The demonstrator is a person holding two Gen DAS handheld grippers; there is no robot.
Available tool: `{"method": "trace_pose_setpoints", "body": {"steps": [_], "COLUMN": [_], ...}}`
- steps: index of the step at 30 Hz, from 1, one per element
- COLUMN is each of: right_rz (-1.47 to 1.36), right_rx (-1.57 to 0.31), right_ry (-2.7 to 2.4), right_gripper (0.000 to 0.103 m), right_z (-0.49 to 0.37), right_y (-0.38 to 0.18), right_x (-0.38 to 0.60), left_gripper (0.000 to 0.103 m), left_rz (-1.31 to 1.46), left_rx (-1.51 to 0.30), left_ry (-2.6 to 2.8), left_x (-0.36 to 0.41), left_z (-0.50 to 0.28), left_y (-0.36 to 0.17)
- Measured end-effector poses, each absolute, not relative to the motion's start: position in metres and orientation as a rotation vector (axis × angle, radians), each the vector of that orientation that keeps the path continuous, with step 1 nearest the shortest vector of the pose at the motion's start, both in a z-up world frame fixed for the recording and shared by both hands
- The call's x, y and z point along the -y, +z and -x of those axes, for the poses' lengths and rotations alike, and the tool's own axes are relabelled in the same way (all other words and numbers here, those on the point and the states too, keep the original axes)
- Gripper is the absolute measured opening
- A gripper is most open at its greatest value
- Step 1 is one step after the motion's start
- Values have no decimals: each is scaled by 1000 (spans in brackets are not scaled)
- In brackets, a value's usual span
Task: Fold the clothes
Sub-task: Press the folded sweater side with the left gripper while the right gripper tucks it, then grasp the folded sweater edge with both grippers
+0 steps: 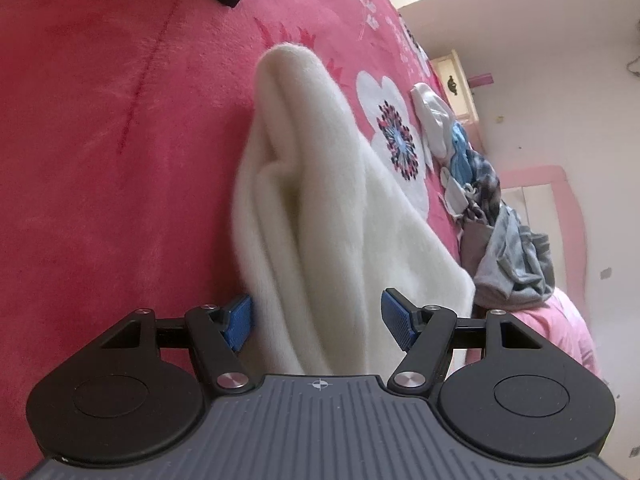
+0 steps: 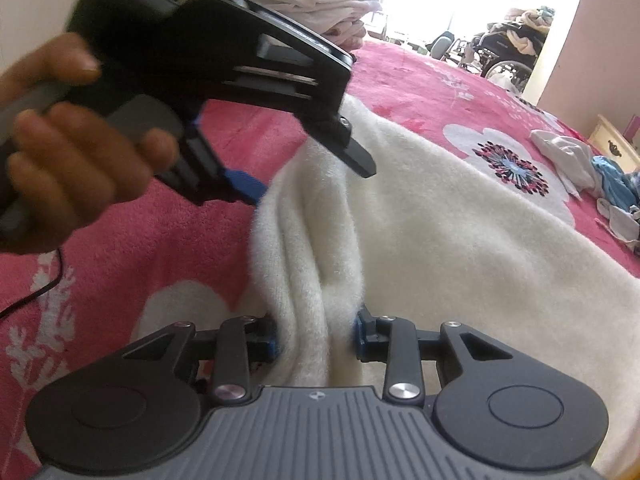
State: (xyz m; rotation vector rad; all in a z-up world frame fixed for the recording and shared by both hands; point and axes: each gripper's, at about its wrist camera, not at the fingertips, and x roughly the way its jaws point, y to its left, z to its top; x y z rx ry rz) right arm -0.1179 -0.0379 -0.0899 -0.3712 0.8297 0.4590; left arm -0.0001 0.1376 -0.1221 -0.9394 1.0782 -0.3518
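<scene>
A cream fleece garment (image 1: 320, 208) lies bunched in long folds on the pink flowered blanket (image 1: 100, 140). In the left wrist view my left gripper (image 1: 318, 318) straddles a thick fold. One blue pad (image 1: 240, 320) is at the fold's left edge, the other rests over the cloth, and the jaws stand wide and open. The right wrist view shows that left gripper (image 2: 304, 172), held by a hand (image 2: 60, 152), at the far part of the garment (image 2: 440, 240). My right gripper (image 2: 318, 340) is shut on a ridge of the fleece, which is pinched between its pads.
A heap of grey, blue and white clothes (image 1: 500, 240) lies along the bed's right edge. Folded pale linens (image 2: 312, 0) sit at the far end. A wheelchair (image 2: 504, 56) and a cream nightstand (image 2: 616, 144) stand beyond the bed. A thin black cable (image 2: 40, 292) crosses the blanket.
</scene>
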Motion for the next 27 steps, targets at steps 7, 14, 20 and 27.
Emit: {"method": "trace_pose_setpoints", "body": {"steps": [7,14,20,27], "right_rz": [349,305,241,179], "right_rx": [-826,-819,-818,-802], "right_ry": [455,454,449,428], "right_gripper": [34,33,33,33], "right_z": [119,120,118,118], "right_y": [-85,-78,-71,-57], "right_x": [42,50,61,77], "left_gripper": [67,65,53,44], "left_rz": [930,970,921,839], "left_rx": [-1087,-1068,-1035,-994], "left_ry": [-349,-321,-280,-284], "left_x": [-134,-136,-129,-114], "left_z": [-25,-43,-43,-43], "left_y": [-130,-135,-126,-101]}}
